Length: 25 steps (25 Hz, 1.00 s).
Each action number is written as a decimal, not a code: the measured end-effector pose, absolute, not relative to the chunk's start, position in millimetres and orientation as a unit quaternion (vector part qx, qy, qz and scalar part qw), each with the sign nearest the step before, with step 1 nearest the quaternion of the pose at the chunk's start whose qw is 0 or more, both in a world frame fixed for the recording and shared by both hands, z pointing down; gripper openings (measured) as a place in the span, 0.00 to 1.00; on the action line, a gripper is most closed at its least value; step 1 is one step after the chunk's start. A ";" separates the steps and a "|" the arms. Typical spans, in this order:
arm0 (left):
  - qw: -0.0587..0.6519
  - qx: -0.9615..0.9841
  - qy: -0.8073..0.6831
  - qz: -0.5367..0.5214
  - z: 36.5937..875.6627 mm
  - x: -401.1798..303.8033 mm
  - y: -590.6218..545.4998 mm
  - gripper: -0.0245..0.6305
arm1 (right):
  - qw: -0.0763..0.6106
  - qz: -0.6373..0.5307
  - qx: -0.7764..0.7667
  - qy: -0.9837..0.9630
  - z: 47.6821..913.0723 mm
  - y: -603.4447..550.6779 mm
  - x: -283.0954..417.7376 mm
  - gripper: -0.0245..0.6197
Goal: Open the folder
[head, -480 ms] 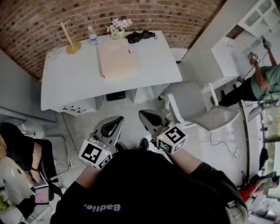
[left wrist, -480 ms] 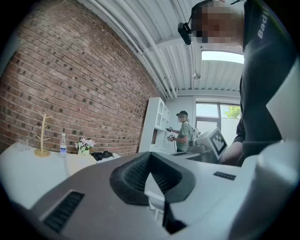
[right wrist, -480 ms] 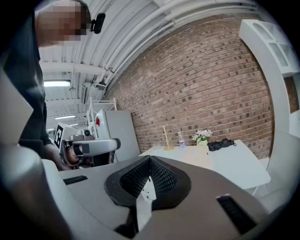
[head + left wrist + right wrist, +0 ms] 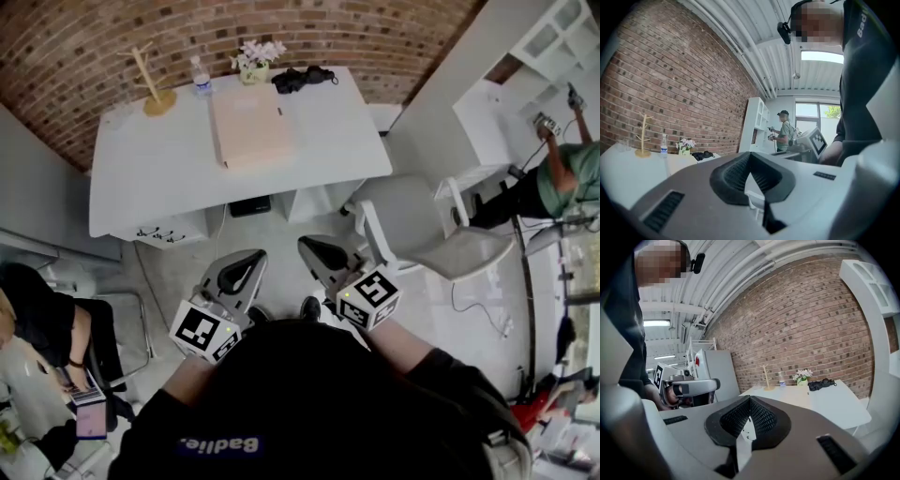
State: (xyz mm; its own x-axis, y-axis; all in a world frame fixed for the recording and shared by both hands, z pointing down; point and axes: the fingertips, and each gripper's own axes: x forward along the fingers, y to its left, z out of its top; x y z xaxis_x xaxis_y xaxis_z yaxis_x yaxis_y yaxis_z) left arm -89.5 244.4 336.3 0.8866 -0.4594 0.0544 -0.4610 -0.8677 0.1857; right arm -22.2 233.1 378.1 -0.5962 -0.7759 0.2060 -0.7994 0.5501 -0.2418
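A closed pale beige folder lies flat on the white table, towards its far side; it also shows faintly in the left gripper view. Both grippers are held close to my body, well short of the table and above the floor. My left gripper is shut with nothing between its jaws, which meet at the tip. My right gripper is beside it, jaws also together and empty. Neither touches the folder.
On the table's far edge stand a wooden mug tree, a water bottle, a flower pot and a black bundle. A grey chair is at the right. One person sits at the left; another works at the shelves.
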 end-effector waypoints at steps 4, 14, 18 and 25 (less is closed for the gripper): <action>0.096 0.967 -0.237 0.002 337.1 -93.9 241.9 0.04 | 0.039 0.155 0.449 -0.879 378.9 230.5 -26.5 0.08; 0.085 0.969 -0.232 -0.009 334.3 -115.7 229.4 0.04 | 0.045 0.136 0.460 -0.876 371.0 219.0 -44.5 0.08; 0.082 0.968 -0.236 -0.016 333.7 -118.7 214.9 0.04 | 0.039 0.135 0.472 -0.870 372.8 206.9 -39.4 0.08; 0.084 0.968 -0.235 -0.025 334.4 -97.8 178.3 0.04 | 0.026 0.144 0.471 -0.870 381.2 166.3 -11.7 0.08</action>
